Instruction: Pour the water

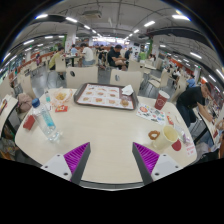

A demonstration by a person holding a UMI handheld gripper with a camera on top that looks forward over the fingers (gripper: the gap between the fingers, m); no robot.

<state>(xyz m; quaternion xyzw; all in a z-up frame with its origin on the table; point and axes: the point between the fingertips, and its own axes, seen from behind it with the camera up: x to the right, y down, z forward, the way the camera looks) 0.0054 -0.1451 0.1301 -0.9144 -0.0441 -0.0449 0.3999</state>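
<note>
A clear plastic water bottle [43, 114] with a blue cap stands on the pale table [110, 130], off to the left and beyond my left finger. A red cup [161, 100] stands at the far right of the table. A pale cup [170, 134] sits closer, beyond my right finger. My gripper [112, 152] is open and hovers over the near edge of the table. Its purple pads [75, 158] are wide apart, with only bare tabletop between them.
A tray [105, 96] with food lies at the far side of the table. Small dishes [153, 134] and wrappers lie at the right, and red packets [29, 121] at the left. A seated person [196, 100] is at the right. Chairs [80, 74] and other diners fill the hall behind.
</note>
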